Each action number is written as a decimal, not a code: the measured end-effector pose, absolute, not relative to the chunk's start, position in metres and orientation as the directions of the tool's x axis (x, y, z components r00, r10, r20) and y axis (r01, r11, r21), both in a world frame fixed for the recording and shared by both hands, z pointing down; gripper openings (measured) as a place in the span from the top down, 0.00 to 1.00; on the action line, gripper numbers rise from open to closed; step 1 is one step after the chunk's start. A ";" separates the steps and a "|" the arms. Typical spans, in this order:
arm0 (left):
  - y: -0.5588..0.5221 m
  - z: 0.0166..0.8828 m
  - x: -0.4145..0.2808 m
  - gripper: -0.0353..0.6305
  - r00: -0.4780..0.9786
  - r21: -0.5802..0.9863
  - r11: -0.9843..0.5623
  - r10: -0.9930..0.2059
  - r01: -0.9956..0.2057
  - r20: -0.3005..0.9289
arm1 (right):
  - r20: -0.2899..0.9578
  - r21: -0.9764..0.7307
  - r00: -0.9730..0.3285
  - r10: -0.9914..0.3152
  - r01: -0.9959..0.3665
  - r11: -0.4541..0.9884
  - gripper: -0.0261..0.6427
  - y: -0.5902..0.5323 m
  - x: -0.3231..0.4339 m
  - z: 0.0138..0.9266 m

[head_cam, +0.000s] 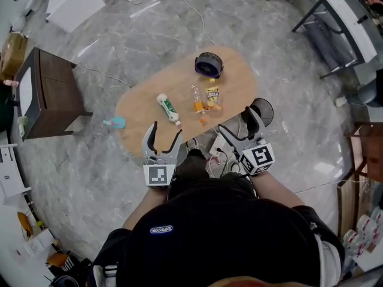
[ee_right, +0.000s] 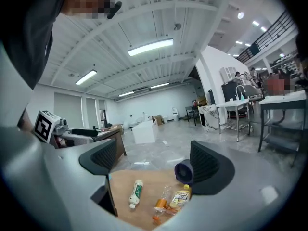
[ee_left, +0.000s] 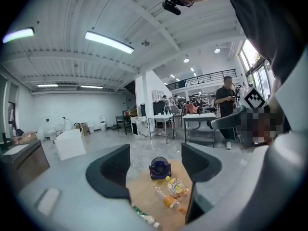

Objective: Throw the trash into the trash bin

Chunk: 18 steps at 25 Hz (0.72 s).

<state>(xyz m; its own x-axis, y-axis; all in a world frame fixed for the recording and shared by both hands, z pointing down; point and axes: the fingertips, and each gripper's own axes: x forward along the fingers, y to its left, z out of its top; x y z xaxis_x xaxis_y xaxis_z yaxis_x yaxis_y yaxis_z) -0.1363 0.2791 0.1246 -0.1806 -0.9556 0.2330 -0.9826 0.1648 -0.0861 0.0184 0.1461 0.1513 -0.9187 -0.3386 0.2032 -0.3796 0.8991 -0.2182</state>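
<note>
On worktop [head_cam: 140, 109], ahead of both tools: trash | left tool [head_cam: 167, 128] open, empty | right tool [head_cam: 234, 118] open, empty | toothpaste tube [head_cam: 169, 109] nearest left tool, long axis running away, leaning left | bottle [head_cam: 197, 100] midway | snack packet [head_cam: 213, 98] nearer right tool

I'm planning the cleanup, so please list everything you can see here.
table: one, light wood, oval, mid-floor
tube: one, white and green, lying on the table's left part
bottle: one, clear with orange contents, lying mid-table
snack bag: one, yellow, beside the bottle
round item: one, dark purple, table's far end
round bin: one, dark, on the floor by the table's right edge
cabinet: one, dark brown, left
box: one, white, far left
left hand-held gripper: grey, open, empty
right hand-held gripper: grey, open, empty
</note>
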 end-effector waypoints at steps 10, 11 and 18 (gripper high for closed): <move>0.253 0.206 -0.181 0.43 -0.126 -0.060 0.112 -0.937 -0.992 0.325 | 0.376 -0.195 -0.820 -0.432 -0.526 0.828 0.21 0.109 -0.029 0.289; 0.251 0.211 -0.182 0.43 -0.117 -0.053 0.106 -0.938 -0.993 0.327 | 0.395 -0.193 -0.806 -0.440 -0.541 0.818 0.21 0.105 -0.032 0.304; 0.252 0.248 -0.187 0.43 -0.052 -0.002 0.056 -0.917 -0.998 0.395 | 0.554 -0.151 -0.693 -0.463 -0.629 0.762 0.17 0.081 -0.051 0.428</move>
<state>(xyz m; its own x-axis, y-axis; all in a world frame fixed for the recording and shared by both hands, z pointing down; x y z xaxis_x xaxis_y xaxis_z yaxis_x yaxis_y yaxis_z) -0.1872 0.2524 0.2476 -0.0521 -0.9174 0.3946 -0.9984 0.0557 -0.0022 -0.0509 0.0807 0.4280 -0.6925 -0.4625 0.5536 -0.6295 0.7623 -0.1505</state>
